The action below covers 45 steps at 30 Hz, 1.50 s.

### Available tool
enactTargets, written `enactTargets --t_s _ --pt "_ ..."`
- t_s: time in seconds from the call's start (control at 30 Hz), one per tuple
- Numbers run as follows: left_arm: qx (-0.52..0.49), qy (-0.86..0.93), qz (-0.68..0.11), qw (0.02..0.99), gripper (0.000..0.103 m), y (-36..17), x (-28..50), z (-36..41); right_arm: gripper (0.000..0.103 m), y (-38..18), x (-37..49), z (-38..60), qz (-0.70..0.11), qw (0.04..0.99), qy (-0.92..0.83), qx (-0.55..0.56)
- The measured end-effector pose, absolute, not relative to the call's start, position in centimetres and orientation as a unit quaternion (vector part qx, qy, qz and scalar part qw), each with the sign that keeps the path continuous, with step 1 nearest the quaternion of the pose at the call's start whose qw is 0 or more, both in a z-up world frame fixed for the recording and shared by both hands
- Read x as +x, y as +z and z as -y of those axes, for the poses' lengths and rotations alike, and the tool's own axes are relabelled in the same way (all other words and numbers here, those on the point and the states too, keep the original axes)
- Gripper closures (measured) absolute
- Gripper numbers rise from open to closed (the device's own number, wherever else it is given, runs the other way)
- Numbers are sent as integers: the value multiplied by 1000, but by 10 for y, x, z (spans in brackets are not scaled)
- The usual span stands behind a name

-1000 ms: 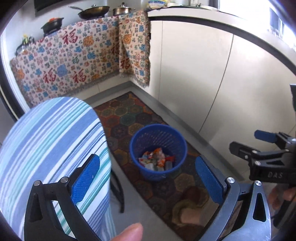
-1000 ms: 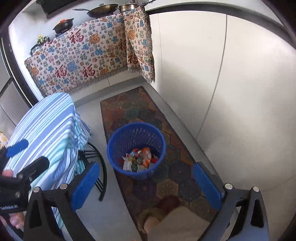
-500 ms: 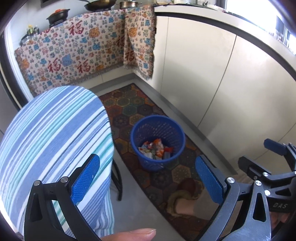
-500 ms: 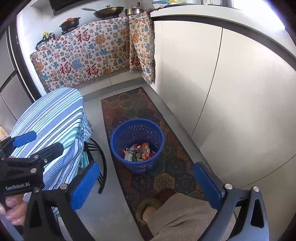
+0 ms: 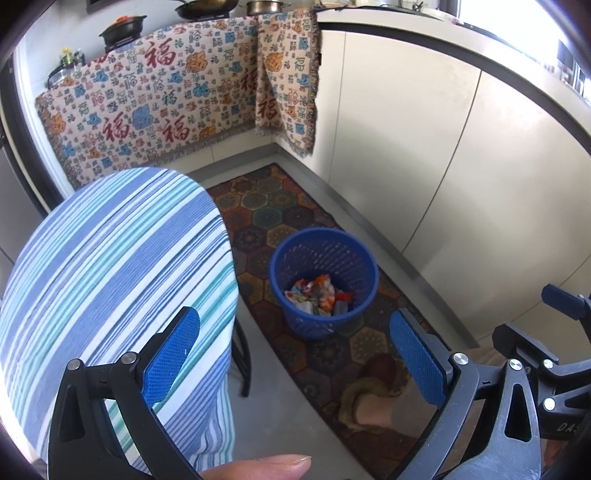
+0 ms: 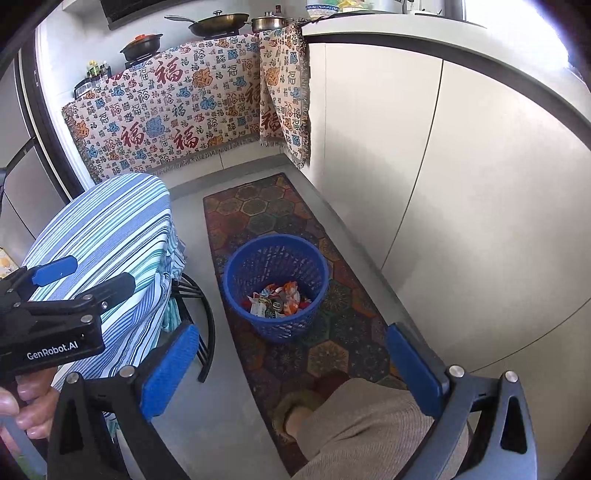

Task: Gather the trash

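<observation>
Left gripper (image 5: 295, 354): held up over the near edge of the striped table, blue pads spread wide with nothing between them.
Right gripper (image 6: 288, 373): also spread wide and empty, held above the person's leg.
Trash (image 6: 277, 298): crumpled wrappers, red, orange and white, lying in the bottom of the blue basket (image 6: 236, 280); single pieces are too small to name.
Basket's place: upright on the hexagon-patterned rug (image 6: 258, 214), right of the table, left of the cream cabinets (image 6: 480, 206).
Table (image 5: 110, 266): round, covered in a blue, teal and white striped cloth; no trash shows on the part seen.
Left view only: a fingertip (image 5: 266, 466) at the bottom edge, and the right gripper's side cut off at far right.
Right view only: the left gripper from the side with its "GenRobot.AI" label, the left hand (image 6: 22, 402) gripping its handle, black curved table legs (image 6: 207, 321) under the cloth, and a beige trouser leg (image 6: 369, 428).
Both views: a foot in a slipper (image 5: 365, 398) on the near end of the rug, a patterned cloth (image 6: 177, 107) draped over the far counter, pans (image 6: 214, 22) on top.
Hidden: the table's near left side is cut off by the frame.
</observation>
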<state>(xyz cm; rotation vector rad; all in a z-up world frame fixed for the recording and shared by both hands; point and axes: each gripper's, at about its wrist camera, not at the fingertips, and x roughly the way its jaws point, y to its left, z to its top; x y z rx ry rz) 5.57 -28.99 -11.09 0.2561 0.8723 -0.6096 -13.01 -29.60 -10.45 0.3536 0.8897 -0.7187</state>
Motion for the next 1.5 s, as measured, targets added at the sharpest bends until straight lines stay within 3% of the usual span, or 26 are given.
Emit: enactTargets --t_s 1.5 --pt "128 -295 -420 849 1 -115 53 289 0 -111 -126 297 -429 823 -333 168"
